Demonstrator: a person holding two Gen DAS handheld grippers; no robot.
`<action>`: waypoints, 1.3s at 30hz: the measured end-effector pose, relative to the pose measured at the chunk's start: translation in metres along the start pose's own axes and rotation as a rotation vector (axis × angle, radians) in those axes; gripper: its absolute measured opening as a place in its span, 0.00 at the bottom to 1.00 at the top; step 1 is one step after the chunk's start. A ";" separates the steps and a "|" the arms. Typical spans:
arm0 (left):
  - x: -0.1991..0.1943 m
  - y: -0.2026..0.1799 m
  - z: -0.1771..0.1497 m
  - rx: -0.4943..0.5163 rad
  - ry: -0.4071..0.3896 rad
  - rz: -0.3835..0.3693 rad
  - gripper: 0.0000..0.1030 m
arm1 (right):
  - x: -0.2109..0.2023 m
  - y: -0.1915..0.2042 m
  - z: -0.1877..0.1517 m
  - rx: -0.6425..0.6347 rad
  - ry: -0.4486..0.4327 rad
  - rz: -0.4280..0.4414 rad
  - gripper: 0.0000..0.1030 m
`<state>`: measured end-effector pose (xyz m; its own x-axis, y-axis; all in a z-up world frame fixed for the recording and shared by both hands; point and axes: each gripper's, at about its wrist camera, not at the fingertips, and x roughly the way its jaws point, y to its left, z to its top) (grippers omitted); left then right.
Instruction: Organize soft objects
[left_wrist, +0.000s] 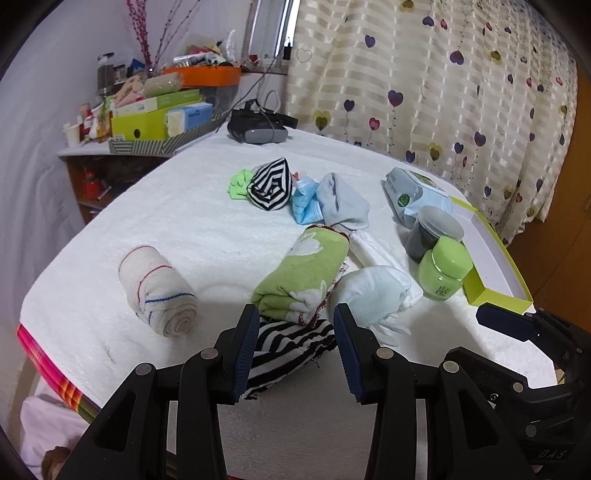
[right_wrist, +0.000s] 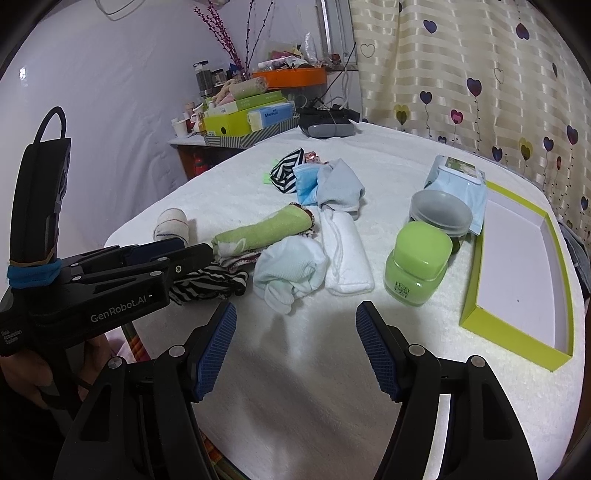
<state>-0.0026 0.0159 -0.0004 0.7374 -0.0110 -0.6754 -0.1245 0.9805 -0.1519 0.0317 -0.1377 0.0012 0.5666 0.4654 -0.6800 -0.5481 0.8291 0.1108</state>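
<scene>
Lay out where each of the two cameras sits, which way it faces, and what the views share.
Left wrist: on the left gripper, looking forward and down across the white-covered table; its open fingers frame the striped cloth, and the right gripper's tip shows at the right edge.
Right wrist: on the right gripper, facing the same way; its fingers are open over bare cover, with the left gripper and the hand holding it visible.
Shared: green rolled towel, green jar, green-rimmed box.
</scene>
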 end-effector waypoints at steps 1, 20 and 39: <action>0.000 0.001 0.000 0.000 0.002 0.003 0.40 | 0.000 0.001 0.001 -0.001 0.000 0.003 0.66; -0.001 0.025 -0.002 -0.035 -0.005 -0.019 0.40 | 0.021 0.010 0.016 -0.027 0.023 0.037 0.66; 0.017 0.097 0.009 -0.197 -0.015 0.113 0.48 | 0.053 0.010 0.029 -0.011 0.044 0.024 0.66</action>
<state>0.0043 0.1127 -0.0200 0.7210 0.1013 -0.6855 -0.3335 0.9179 -0.2151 0.0741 -0.0960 -0.0125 0.5256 0.4712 -0.7084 -0.5681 0.8141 0.1200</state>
